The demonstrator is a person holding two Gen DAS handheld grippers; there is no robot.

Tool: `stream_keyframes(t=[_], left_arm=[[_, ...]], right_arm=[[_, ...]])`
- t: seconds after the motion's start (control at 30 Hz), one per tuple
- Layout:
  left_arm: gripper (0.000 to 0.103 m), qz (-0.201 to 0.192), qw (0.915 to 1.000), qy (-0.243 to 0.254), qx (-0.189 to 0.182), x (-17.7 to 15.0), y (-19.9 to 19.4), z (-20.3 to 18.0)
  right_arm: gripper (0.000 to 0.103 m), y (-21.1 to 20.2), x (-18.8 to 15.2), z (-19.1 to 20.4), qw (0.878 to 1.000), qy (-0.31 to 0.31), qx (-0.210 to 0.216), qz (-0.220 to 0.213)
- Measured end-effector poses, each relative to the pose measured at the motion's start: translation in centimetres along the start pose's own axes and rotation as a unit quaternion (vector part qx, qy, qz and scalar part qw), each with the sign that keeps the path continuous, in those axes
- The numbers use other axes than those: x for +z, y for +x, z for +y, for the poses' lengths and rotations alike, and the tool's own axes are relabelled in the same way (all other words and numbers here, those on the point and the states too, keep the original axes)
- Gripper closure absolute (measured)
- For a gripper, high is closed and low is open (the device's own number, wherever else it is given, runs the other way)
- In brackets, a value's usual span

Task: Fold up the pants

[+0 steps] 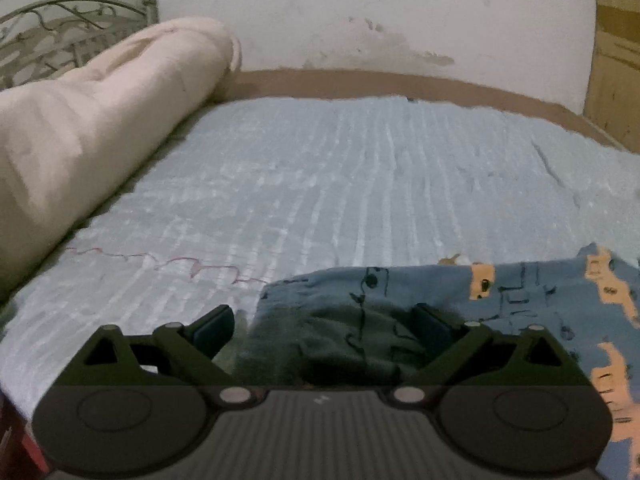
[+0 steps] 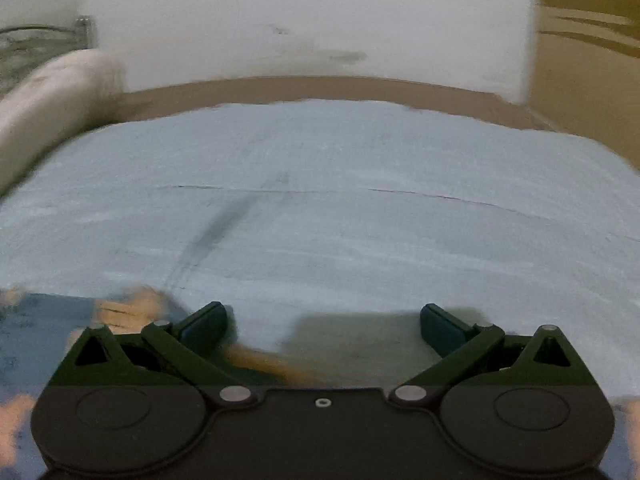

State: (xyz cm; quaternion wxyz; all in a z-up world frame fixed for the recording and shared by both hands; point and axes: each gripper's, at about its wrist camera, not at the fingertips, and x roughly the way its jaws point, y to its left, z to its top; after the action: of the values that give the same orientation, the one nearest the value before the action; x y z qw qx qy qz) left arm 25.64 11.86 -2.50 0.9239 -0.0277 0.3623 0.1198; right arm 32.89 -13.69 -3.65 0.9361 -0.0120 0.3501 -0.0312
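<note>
The pants (image 1: 520, 300) are blue with orange and dark prints. They lie on the light blue bedspread (image 1: 320, 184) at the near right of the left wrist view. My left gripper (image 1: 324, 326) is open, with the pants' shaded left end lying between its wide-apart fingers. In the blurred right wrist view the pants (image 2: 48, 332) show at the lower left, partly under the gripper body. My right gripper (image 2: 323, 326) is open and empty over the bare bedspread (image 2: 320, 200), with the pants' edge by its left finger.
A rolled cream quilt (image 1: 92, 128) lies along the left side of the bed, in front of a metal headboard (image 1: 60, 28). A white wall (image 1: 360, 12) runs behind the bed. A wooden cabinet (image 1: 616, 52) stands at the far right.
</note>
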Motion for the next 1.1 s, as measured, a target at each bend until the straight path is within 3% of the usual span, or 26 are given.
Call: stream_keyframes(t=[0.1, 0.2, 0.3, 0.43, 0.57, 0.77, 0.87, 1.0, 1.1], left_arm=[[0.001, -0.031, 0.9992, 0.017, -0.017, -0.5, -2.4, -1.6], [0.001, -0.063, 0.996, 0.05, -0.041, -1.7, -4.7, -4.4], [0.001, -0.06, 0.9923, 0.094, -0.054, -3.3, -5.5, -7.1], [0.001, -0.064, 0.9869, 0.146, -0.024, -5.5, -5.5, -8.4], [0.001, -0.068, 0.9861, 0.152, -0.011, -6.5, -6.3, -7.5], [0.0, -0.056, 0.9868, 0.148, 0.03, -5.8, -6.5, -5.6], [0.0, -0.05, 0.9873, 0.132, 0.074, -5.0, -6.5, -3.8], [0.001, -0.044, 0.9885, 0.1, 0.105, -4.0, -6.6, -1.6], [0.001, -0.046, 0.9904, 0.078, 0.105, -3.1, -6.3, -0.6]], right_arm=[[0.001, -3.3, -0.7, -1.9, 0.999, 0.016, 0.022, -0.024], [0.001, -7.4, -3.1, -0.7, 0.996, -0.04, 0.044, -0.063], [0.001, -9.9, -6.3, 0.4, 0.991, -0.085, 0.07, -0.074], [0.001, -11.9, -10.1, -0.4, 0.988, -0.127, 0.024, -0.087], [0.001, -13.9, -12.6, -5.8, 0.989, -0.089, -0.041, -0.108], [0.001, -15.3, -15.5, -13.8, 0.991, 0.019, -0.075, -0.112], [0.001, -16.1, -16.3, -15.3, 0.987, 0.046, -0.09, -0.124], [0.001, -16.9, -17.0, -15.5, 0.985, 0.053, -0.096, -0.137], [0.001, -17.8, -17.4, -15.7, 0.984, 0.061, -0.088, -0.143]])
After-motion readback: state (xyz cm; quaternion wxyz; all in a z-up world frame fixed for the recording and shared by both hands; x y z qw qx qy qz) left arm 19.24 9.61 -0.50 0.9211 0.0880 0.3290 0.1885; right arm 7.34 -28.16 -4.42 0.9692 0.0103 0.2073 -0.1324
